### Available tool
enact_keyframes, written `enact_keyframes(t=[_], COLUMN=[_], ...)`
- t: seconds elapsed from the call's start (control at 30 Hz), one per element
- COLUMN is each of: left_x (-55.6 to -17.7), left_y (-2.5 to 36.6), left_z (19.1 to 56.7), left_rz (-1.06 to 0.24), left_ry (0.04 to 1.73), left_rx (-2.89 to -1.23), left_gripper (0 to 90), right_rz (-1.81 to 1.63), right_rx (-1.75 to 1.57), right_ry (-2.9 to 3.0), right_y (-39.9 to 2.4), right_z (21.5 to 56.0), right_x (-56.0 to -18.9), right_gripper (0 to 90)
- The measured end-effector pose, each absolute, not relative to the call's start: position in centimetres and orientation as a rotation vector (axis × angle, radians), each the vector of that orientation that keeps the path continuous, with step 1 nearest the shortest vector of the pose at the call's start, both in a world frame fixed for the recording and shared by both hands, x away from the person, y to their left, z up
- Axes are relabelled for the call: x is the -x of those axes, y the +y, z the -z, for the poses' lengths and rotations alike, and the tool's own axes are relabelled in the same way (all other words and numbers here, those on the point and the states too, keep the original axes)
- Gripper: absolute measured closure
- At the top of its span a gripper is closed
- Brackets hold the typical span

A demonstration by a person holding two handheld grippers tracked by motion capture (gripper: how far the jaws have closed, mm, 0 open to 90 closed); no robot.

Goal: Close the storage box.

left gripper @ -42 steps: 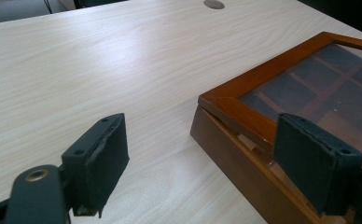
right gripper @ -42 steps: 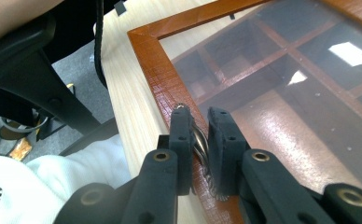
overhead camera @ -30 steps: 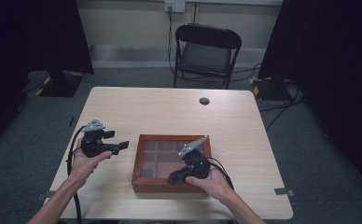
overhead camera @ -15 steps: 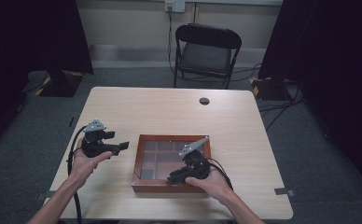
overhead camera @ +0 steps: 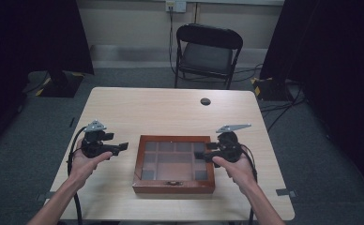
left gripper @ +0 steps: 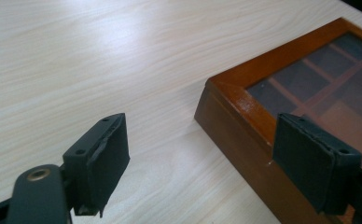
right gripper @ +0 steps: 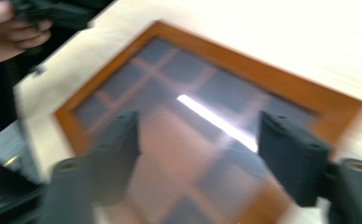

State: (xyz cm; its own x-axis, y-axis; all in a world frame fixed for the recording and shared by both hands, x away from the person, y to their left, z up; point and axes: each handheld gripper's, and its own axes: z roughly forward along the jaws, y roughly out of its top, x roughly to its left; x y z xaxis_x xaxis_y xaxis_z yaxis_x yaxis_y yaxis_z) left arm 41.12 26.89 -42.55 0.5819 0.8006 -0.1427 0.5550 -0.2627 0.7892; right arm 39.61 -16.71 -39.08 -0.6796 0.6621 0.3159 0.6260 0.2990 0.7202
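Note:
A brown wooden box (overhead camera: 174, 185) with a glass lid divided into several panes lies shut near the table's front middle. My left gripper (overhead camera: 122, 148) hangs just left of the box, open and empty, pointing at its left side. In the left gripper view its jaws (left gripper: 202, 163) stand wide apart, and the box's corner (left gripper: 244, 93) lies ahead on the right. My right gripper (overhead camera: 203, 153) hovers over the box's right edge, open and empty. The blurred right gripper view looks down past its spread jaws (right gripper: 200, 154) onto the glass lid (right gripper: 170, 79).
A small black round disc (overhead camera: 205, 101) lies near the table's far edge. A black folding chair (overhead camera: 208, 51) stands behind the table (overhead camera: 161, 112). Bare wood stretches beyond the box. Cables trail from both grippers toward the front edge.
My right gripper has moved right and away from me, from above the box's front middle to its right edge. The left gripper has barely shifted.

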Motion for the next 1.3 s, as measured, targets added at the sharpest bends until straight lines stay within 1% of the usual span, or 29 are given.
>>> enact_keyframes(t=[0.03, 0.13, 0.17, 0.3, 0.37, 0.47, 0.57, 0.67, 0.73, 0.83, 0.9, 0.93, 1.0, 1.03, 1.1, 1.13, 1.3], left_x=[-41.2, -41.5, -41.4, -41.0, -41.0, -41.2, -41.6, -41.8, -41.8, -41.6, -41.5, -41.5, -41.5, -41.5, -41.5, -41.5, -41.5], left_y=[26.8, 26.8, 26.9, 27.9, 28.7, 29.8, 30.4, 30.8, 30.7, 30.5, 30.3, 30.3, 30.2, 30.2, 30.3, 30.3, 30.4], left_z=[42.7, 43.2, 43.3, 43.8, 44.3, 45.5, 46.6, 47.3, 47.8, 48.6, 49.0, 49.2, 49.5, 49.7, 50.2, 50.2, 50.3], left_rz=[-0.361, -0.361, -0.353, -0.366, -0.372, -0.327, -0.321, -0.324, -0.359, -0.406, -0.461, -0.475, -0.493, -0.509, -0.52, -0.518, -0.522], left_ry=[1.092, 1.1, 1.105, 1.107, 1.146, 1.214, 1.253, 1.305, 1.301, 1.31, 1.293, 1.299, 1.302, 1.286, 1.277, 1.263, 1.248], left_rx=[-1.963, -2.017, -2.02, -2.063, -2.068, -2.026, -2.059, -2.089, -2.136, -2.163, -2.153, -2.131, -2.096, -2.095, -2.066, -2.066, -2.062], left_gripper=[18.6, 18.7, 18.7, 18.7, 18.6, 17.7, 16.7, 17.0, 17.0, 16.4, 14.9, 14.1, 11.4, 8.4, 0.7, 0.0, 0.0], right_rz=[-1.316, -1.282, -1.262, -1.148, -1.111, -1.066, -1.015, -0.91, -0.851, -0.799, -0.78, -0.759, -0.735, -0.721, -0.744, -0.762, -0.834], right_rx=[-1.281, -1.331, -1.367, -1.436, -1.494, -1.601, -1.71, -1.717, -1.705, -1.716, -1.699, -1.704, -1.66, -1.636, -1.599, -1.575, -1.522], right_ry=[2.45, 2.386, 2.357, 2.281, 2.271, 2.251, 2.249, 2.216, 2.169, 2.131, 2.126, 2.123, 2.076, 2.065, 2.048, 2.054, 2.024], right_y=[-17.7, -19.6, -20.5, -23.3, -24.5, -26.0, -27.0, -27.3, -27.2, -27.1, -26.8, -26.7, -26.3, -26.2, -26.0, -26.0, -26.0], right_z=[39.2, 39.6, 40.0, 41.5, 42.3, 43.8, 45.3, 46.2, 46.5, 47.3, 47.8, 48.1, 48.6, 48.7, 49.3, 49.6, 50.1], right_x=[-39.8, -40.0, -40.1, -39.6, -39.5, -39.5, -39.9, -40.1, -40.1, -40.3, -40.2, -40.1, -39.9, -39.9, -39.8, -39.7, -39.4], right_gripper=[20.4, 19.0, 16.1, 14.7, 14.8, 14.8, 15.0, 14.9, 14.9, 14.9, 14.9, 13.1, 12.9, 11.7, 2.4, 0.0, 0.0])
